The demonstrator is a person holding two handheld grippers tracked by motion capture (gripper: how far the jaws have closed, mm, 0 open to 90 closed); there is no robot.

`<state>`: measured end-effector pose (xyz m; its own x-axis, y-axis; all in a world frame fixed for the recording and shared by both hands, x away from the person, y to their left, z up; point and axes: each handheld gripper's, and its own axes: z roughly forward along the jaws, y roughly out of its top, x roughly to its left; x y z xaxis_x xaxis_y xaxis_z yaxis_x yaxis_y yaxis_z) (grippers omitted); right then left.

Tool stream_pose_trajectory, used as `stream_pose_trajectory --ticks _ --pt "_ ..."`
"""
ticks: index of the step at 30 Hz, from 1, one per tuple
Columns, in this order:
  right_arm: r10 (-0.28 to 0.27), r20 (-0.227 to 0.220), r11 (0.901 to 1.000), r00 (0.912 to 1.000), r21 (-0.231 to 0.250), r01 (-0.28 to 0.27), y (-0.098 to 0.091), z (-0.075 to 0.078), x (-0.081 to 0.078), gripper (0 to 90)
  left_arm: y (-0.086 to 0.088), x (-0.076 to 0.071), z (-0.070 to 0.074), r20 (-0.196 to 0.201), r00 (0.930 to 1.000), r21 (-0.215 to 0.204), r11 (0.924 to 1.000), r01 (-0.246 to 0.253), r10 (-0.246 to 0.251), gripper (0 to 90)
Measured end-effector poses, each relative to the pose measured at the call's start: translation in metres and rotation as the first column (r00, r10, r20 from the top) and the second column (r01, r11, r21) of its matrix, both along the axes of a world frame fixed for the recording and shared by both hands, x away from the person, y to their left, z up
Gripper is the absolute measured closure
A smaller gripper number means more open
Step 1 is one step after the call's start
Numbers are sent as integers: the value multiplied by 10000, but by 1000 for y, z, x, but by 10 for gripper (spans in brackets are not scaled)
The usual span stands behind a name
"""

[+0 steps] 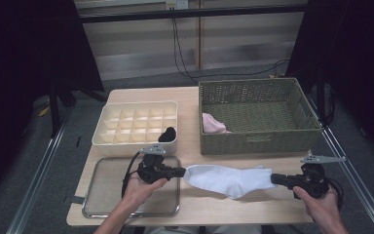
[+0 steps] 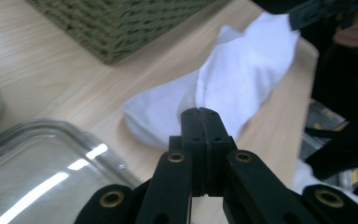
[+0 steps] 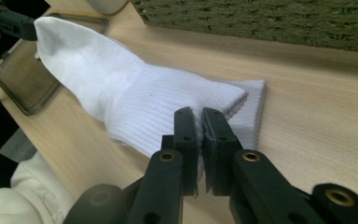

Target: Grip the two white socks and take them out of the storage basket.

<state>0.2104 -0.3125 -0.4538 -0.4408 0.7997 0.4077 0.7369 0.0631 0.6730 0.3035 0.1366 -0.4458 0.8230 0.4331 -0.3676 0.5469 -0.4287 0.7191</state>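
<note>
White sock (image 1: 229, 179) stretches along the bench's near edge between left gripper (image 1: 180, 171) and right gripper (image 1: 275, 179). Left gripper view: fingers clenched on the toe. Right gripper view: fingers clamp the ribbed cuff. Judging by this, folding comes next, bringing both ends together.

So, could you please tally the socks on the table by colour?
White sock, held stretched between left gripper and right gripper: 1
Pink sock in the wicker basket: 1
Black sock in the divided organiser: 1
Total: 3
</note>
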Motion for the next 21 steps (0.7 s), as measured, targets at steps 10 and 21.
stream_pose_trajectory --ticks 10,21 --pt "140 -394 9958 9991 -899 -175 5 -14 24 841 -9 19 -9 -106 9999 73 9999 -76 77 900" --pt "132 -475 9918 9988 -1265 -191 8 -22 31 834 -19 28 -18 -216 9997 149 9998 -143 146 900"
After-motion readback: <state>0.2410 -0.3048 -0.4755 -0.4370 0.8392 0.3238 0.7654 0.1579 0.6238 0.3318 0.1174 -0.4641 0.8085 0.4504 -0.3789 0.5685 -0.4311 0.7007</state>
